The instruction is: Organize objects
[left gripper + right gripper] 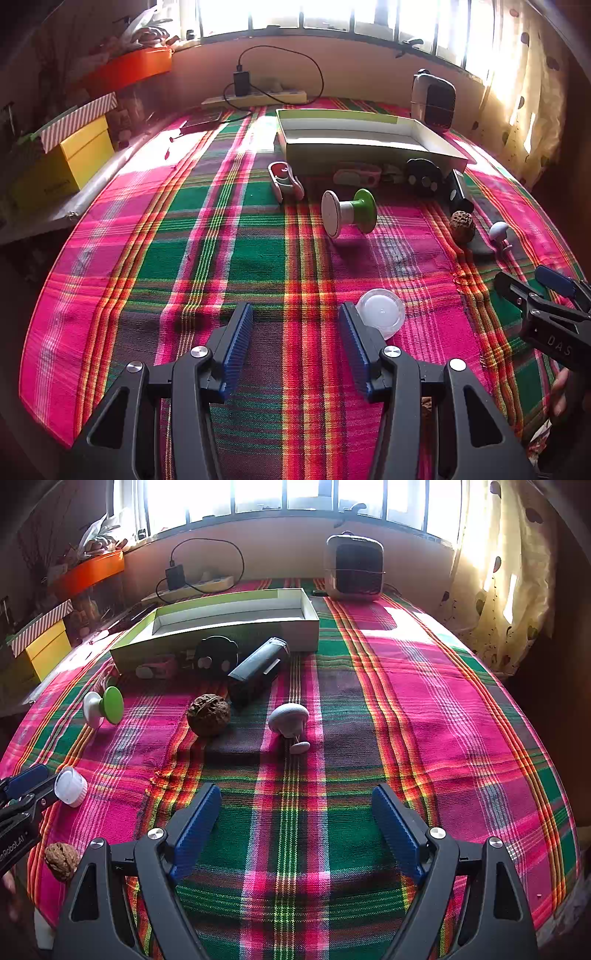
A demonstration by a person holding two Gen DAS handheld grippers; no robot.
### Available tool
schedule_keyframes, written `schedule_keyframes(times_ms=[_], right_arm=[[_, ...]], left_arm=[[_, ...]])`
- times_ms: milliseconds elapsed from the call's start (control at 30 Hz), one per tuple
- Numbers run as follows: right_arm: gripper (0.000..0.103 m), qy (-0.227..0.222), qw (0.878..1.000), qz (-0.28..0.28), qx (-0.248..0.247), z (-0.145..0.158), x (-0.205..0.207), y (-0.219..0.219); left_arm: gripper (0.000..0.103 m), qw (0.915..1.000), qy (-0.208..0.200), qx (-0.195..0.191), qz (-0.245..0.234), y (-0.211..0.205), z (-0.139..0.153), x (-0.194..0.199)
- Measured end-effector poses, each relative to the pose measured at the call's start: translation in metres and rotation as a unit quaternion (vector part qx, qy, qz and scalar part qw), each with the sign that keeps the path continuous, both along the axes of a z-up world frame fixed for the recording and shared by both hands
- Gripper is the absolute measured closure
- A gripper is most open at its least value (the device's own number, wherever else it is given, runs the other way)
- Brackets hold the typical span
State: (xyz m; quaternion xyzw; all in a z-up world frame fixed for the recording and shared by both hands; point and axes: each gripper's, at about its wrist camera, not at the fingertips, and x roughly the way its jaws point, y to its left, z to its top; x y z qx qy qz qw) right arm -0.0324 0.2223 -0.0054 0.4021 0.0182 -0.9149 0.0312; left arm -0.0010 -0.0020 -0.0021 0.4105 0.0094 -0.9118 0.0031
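Note:
An open, empty green-and-white box (369, 146) (229, 627) stands at the back of the plaid table. In front of it lie a green-and-white spool (349, 216) (103, 705), a walnut (462, 226) (208, 714), a white mushroom-shaped knob (498, 232) (289, 718), a dark rectangular device (458, 190) (258, 668), a round black piece (424, 176) (216, 653) and a red-and-white holder (285, 181). My left gripper (295, 328) is open, with a white cap (380, 312) (71, 786) just right of its right finger. My right gripper (295, 819) is open and empty, short of the knob. A second walnut (62, 860) lies near the front edge.
A power strip with a charger (255, 94) and a small heater (434, 99) (354, 568) stand by the back wall. Yellow and striped boxes (74, 147) sit on a side shelf at left. A curtain (509, 590) hangs at right.

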Motion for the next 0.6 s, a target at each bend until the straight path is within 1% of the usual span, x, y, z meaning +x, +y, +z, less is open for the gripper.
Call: schedule_keyframes(times_ms=[600], right_arm=[[0.019, 0.0, 1.0, 0.0, 0.0, 0.0, 0.0003, 0.0001]], left_arm=[[0.057, 1.0, 0.0, 0.0, 0.001, 0.0012, 0.0005, -0.0003]])
